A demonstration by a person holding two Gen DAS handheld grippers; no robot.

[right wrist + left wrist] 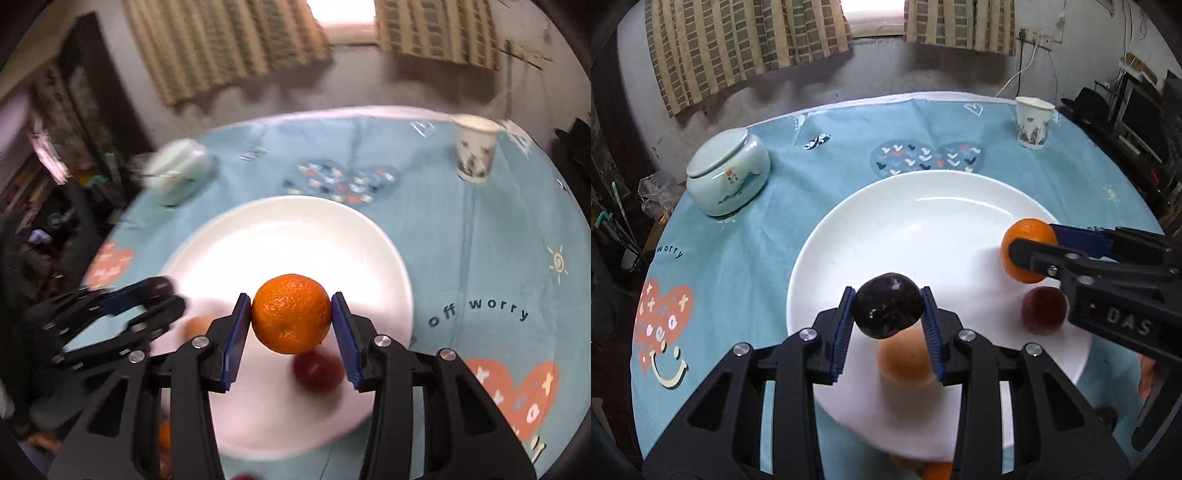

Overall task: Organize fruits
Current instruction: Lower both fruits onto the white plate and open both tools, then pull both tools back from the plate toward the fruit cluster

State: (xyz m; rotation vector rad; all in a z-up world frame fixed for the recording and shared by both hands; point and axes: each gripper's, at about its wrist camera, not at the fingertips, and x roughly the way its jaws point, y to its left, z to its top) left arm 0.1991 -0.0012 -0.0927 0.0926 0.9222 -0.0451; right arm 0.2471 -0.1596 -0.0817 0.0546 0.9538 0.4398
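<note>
Left tool (pixel 888 308) up close, clamped on a dark plum (pixel 887 310), blue pads pressing both sides, fruit hanging over the near part of the white plate (pixel 923 206). Right tool (pixel 291 319) same deal, gripping an orange (pixel 291 318) over the plate's near right side. Already lying on the plate: a red plum (pixel 1043 310) below the orange and a pale orange-ish fruit (pixel 905 362) under the dark plum, too blurred to name. Further out on the blue-clothed bench (pixel 746 236): lidded ceramic jar (pixel 727 171) far left, paper cup (pixel 1032 122) far right. Looks like mid-delivery, both fruits carried in for the plate. Next up, probably: lower each onto a bare patch clear of the fruit underneath, then loosen the pads gently so nothing rolls off the rim.
</note>
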